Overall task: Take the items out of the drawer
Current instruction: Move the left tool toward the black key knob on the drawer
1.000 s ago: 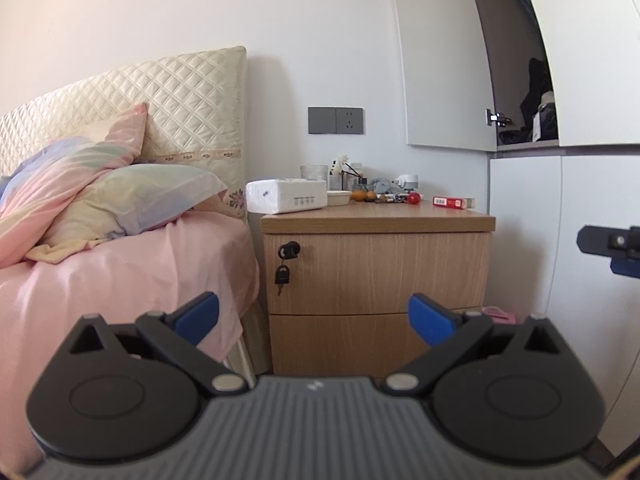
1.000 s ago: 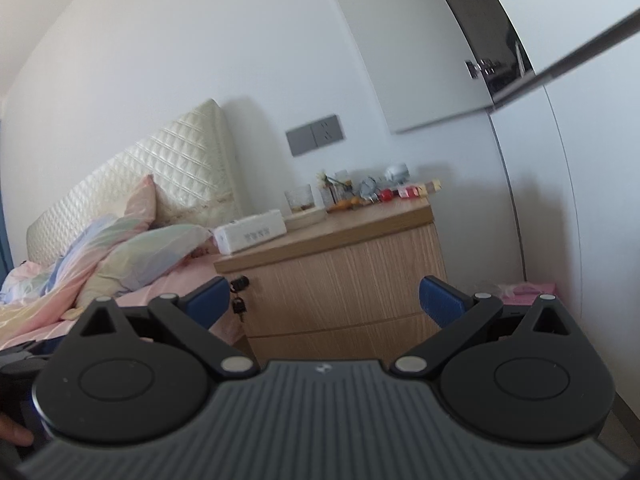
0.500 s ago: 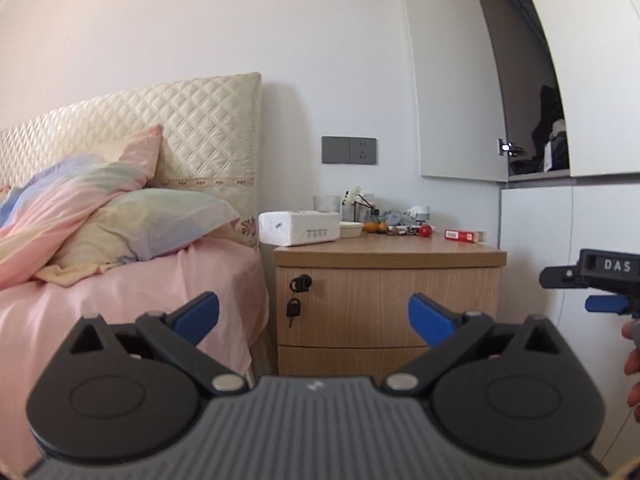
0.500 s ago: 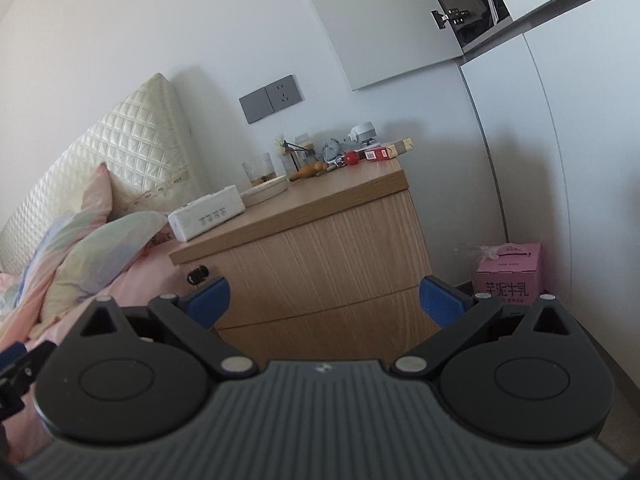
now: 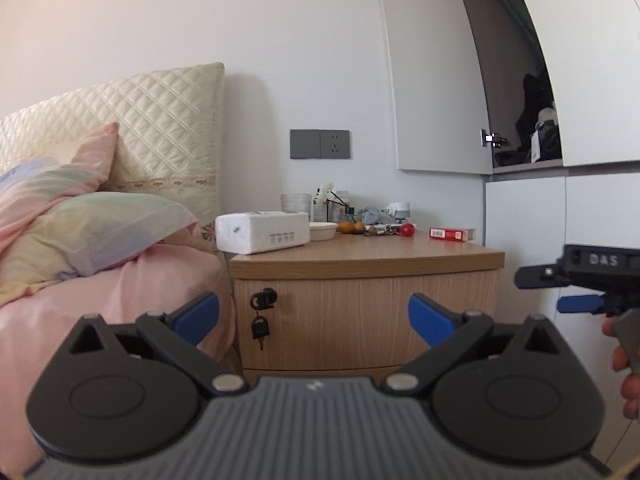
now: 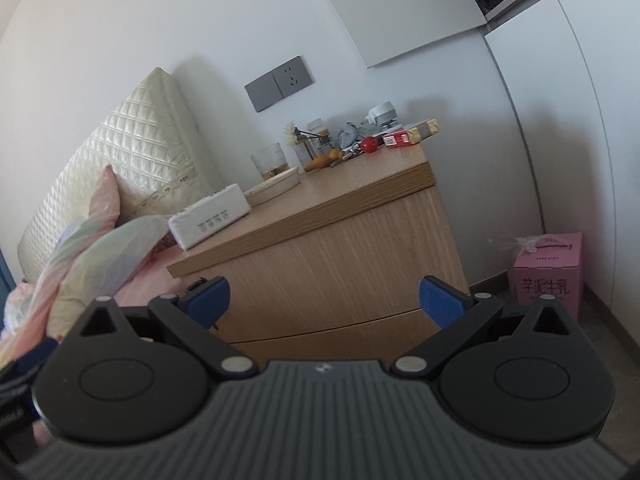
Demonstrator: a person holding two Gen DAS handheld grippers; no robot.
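Both tongs hang empty with jaws spread wide: left tongs (image 5: 313,314) face the bedside cabinet (image 5: 364,300) squarely, right tongs (image 6: 324,298) come at it from the right corner. Its top drawer (image 5: 360,312), shut, lies straight ahead of both, long axis running left-right, a key (image 5: 259,328) dangling at its left end. Right looks nearer, though I can't be sure.
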